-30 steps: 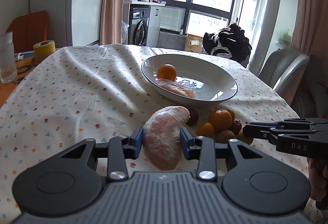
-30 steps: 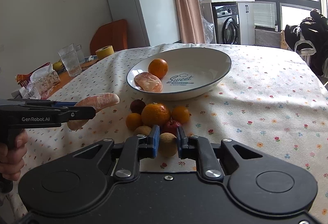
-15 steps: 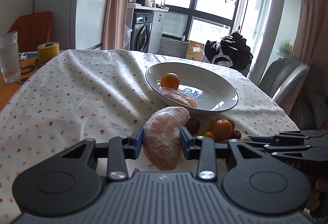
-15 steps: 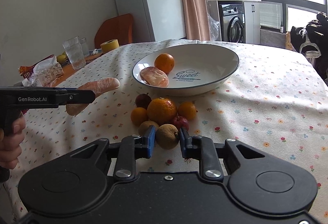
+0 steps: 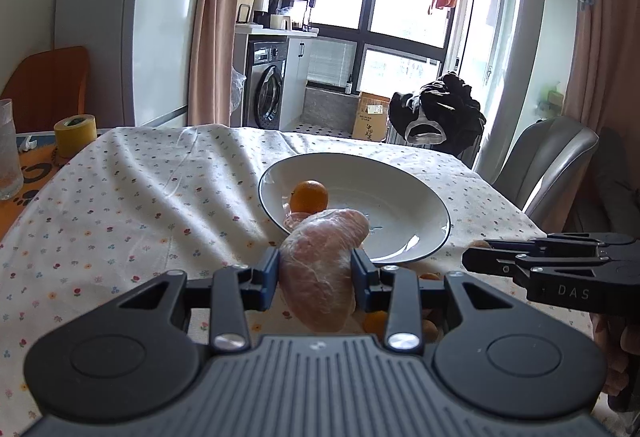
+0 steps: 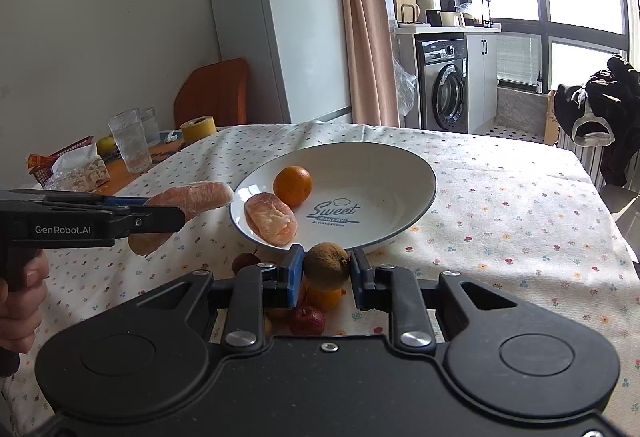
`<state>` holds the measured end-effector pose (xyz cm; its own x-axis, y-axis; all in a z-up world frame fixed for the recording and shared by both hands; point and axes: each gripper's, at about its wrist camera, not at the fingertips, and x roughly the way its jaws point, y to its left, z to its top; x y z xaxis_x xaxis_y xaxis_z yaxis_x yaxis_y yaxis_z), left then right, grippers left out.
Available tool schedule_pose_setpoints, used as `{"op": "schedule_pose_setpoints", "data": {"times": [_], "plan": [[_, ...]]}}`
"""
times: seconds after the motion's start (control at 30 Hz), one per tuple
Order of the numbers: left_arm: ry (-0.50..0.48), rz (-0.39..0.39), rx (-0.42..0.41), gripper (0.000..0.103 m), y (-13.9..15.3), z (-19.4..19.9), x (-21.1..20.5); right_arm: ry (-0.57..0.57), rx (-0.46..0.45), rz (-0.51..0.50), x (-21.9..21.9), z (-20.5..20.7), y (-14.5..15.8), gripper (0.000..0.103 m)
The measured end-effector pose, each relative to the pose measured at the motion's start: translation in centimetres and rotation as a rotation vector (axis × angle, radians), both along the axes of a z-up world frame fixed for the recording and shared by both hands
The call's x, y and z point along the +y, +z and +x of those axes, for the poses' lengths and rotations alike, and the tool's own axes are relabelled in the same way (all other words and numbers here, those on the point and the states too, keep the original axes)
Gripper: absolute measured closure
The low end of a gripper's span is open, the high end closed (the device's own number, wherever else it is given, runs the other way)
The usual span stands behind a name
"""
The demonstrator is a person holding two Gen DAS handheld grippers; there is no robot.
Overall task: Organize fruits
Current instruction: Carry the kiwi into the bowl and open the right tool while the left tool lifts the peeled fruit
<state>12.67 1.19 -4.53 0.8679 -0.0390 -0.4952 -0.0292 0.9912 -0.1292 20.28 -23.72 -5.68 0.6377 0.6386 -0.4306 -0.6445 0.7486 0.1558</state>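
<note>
Table [image 6: 520, 205]: covered by a white cloth with a small flower print; it bears all items below.

Plate [image 6: 416, 173]: large, white, dark rim, printed "Sweet Bakery"; stands mid-table. It holds one orange [image 6: 293, 185] and one wrapped pink pomelo segment [image 6: 270, 217], the two touching.

Left gripper [image 5: 315, 277]: raised above the cloth at the plate's near-left rim, jaws pinching a second wrapped pomelo wedge [image 5: 325, 265] by its middle, tip toward the plate. From the right wrist view the same gripper [image 6: 172, 215] shows side-on, a hand [image 6: 20, 301] on its grip.

Right gripper [image 6: 325, 277]: lifted just short of the plate's near rim, blue pads clamped on a brown round fruit [image 6: 326, 265], clear of the cloth.

Loose fruit pile: on the cloth below the right gripper, mostly hidden by it; visible are a small orange [image 6: 325, 297], a dark red fruit [image 6: 306, 320] and a reddish fruit [image 6: 244, 261].

Far left table edge: drinking glass [image 6: 130, 147], yellow tape roll [image 6: 198, 128].
</note>
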Motion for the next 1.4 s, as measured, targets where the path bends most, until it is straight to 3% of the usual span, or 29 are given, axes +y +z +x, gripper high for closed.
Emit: {"op": "schedule_pose_setpoints", "data": {"times": [0.2, 0.23, 0.33, 0.53, 1.4], "plan": [[-0.004, 0.008, -0.011, 0.067, 0.6, 1.9, -0.8, 0.006, -0.016, 0.026, 0.4, 1.7, 1.0, 0.08], [-0.002, 0.012, -0.014, 0.08, 0.7, 2.3, -1.0, 0.006, -0.018, 0.031, 0.4, 2.0, 1.2, 0.08], [-0.014, -0.009, 0.001, 0.096, 0.8, 3.6, -1.2, 0.011, -0.025, 0.048, 0.5, 2.9, 1.7, 0.08], [-0.006, -0.002, 0.037, 0.096, -0.2, 6.1, -1.8, 0.018, 0.003, 0.054, 1.0, 4.6, 1.0, 0.08], [-0.026, -0.039, 0.058, 0.092, -0.8, 7.8, -0.9, 0.004, 0.061, 0.047, 1.7, 5.8, -1.4, 0.079]]}}
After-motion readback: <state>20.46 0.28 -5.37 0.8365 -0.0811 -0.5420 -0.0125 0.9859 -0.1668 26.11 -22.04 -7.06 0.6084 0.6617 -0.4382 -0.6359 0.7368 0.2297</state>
